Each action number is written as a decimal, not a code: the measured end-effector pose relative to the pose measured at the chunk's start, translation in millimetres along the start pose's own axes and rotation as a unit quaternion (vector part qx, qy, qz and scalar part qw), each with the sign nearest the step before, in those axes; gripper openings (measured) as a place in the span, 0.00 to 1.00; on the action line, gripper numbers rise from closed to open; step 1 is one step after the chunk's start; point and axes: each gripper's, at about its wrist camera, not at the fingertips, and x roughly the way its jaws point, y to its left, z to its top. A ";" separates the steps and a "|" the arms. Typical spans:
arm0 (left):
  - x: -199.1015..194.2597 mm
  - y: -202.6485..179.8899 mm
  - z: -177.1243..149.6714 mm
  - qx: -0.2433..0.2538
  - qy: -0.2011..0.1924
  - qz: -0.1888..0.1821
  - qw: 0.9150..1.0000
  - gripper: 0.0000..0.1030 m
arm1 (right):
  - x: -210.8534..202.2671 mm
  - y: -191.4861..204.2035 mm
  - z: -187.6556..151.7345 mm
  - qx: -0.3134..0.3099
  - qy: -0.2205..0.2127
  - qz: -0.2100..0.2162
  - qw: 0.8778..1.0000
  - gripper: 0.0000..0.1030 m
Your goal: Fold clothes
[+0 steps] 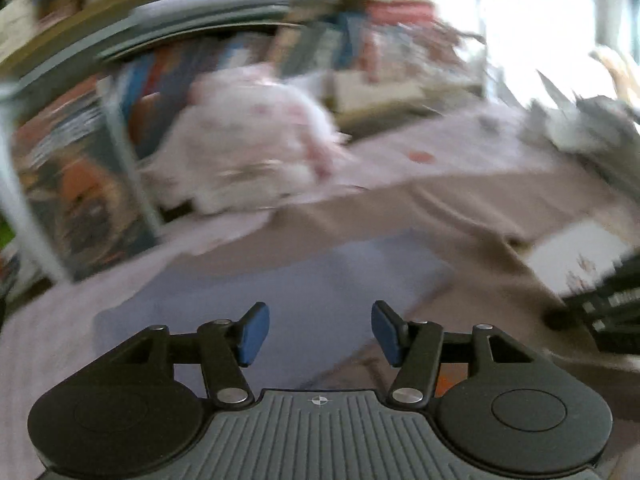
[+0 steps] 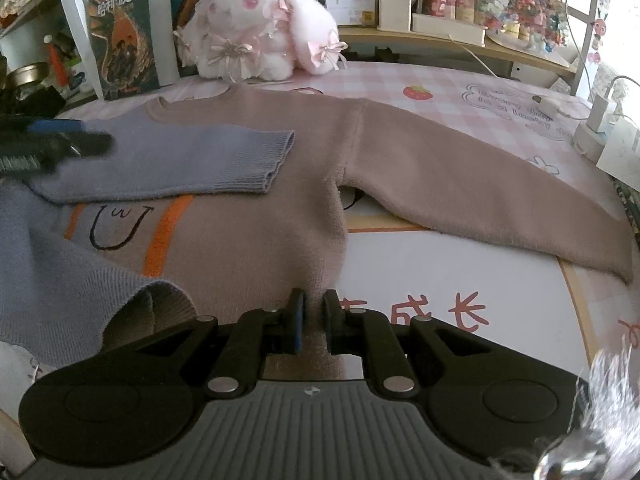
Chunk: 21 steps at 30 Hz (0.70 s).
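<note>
A brown and lilac sweater (image 2: 256,184) lies flat on the pink desk mat. Its lilac left sleeve (image 2: 180,164) is folded across the chest. Its brown right sleeve (image 2: 500,188) stretches out to the right. My right gripper (image 2: 314,320) is shut on the sweater's bottom hem. My left gripper (image 1: 320,332) is open and empty, hovering over the lilac sleeve (image 1: 288,304); that view is motion-blurred. It also shows blurred in the right wrist view (image 2: 52,140) at the far left, above the lilac sleeve.
A pink and white plush rabbit (image 2: 260,28) sits at the back of the desk, in front of shelves of books (image 2: 124,36). A charger and white cables (image 2: 592,120) lie at the right. A desk mat (image 2: 440,300) with red characters covers the near side.
</note>
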 end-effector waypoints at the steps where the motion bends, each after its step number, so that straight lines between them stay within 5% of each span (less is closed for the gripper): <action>1: 2.0 -9.0 0.7 0.016 0.004 -0.001 1.000 0.57 | 0.0 0.5 -0.5 0.001 -0.001 -0.001 1.000 0.12; 6: -14.6 -18.1 4.6 0.040 -0.008 0.011 0.999 0.57 | -0.7 2.1 -2.0 -0.002 -0.006 -0.003 1.000 0.12; 13: -42.8 2.3 30.9 0.003 -0.066 0.050 0.997 0.57 | -1.2 -1.1 -2.6 -0.004 -0.009 0.004 1.000 0.12; 21: 3.9 -23.7 13.0 0.044 0.008 0.020 0.999 0.56 | -0.8 -2.6 -3.7 -0.001 -0.011 0.011 1.000 0.12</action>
